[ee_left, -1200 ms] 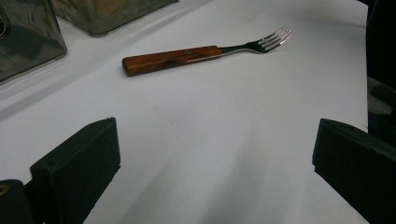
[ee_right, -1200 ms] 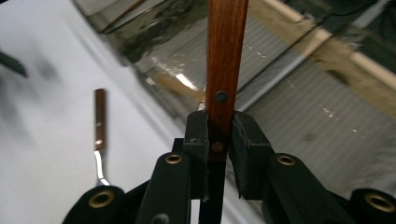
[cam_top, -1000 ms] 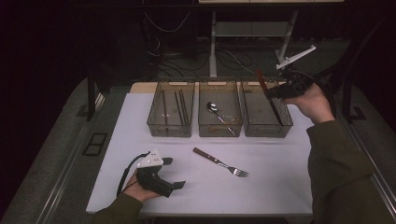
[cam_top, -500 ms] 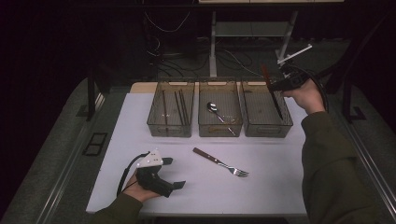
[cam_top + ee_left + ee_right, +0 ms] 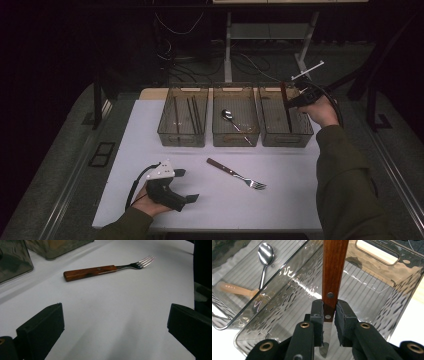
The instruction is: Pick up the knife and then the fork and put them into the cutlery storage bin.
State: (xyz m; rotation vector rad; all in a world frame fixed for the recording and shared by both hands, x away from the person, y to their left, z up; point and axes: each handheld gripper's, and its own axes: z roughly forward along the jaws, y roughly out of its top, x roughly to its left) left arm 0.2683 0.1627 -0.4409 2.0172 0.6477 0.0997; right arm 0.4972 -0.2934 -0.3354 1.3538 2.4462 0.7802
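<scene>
So my right gripper [image 5: 329, 315] has its jaws clamped on the wooden-handled knife [image 5: 334, 267] over the right bin [image 5: 302, 135], spoon [image 5: 229, 116] is binned already, and the fork [image 5: 100, 270] waits on the desk [image 5: 300, 200] by my open, empty left gripper [image 5: 187, 185].

Right bin [image 5: 387, 302]: floor bare beneath my right gripper [image 5: 329, 315] and the knife [image 5: 334, 267] it pinches; walls hem it on all sides, open from above. Middle bin [image 5: 235, 120] holds a spoon [image 5: 228, 115]. Left gripper [image 5: 186, 186] rests on open white table [image 5: 300, 170]; only the fork [image 5: 100, 270] lies ahead.
</scene>
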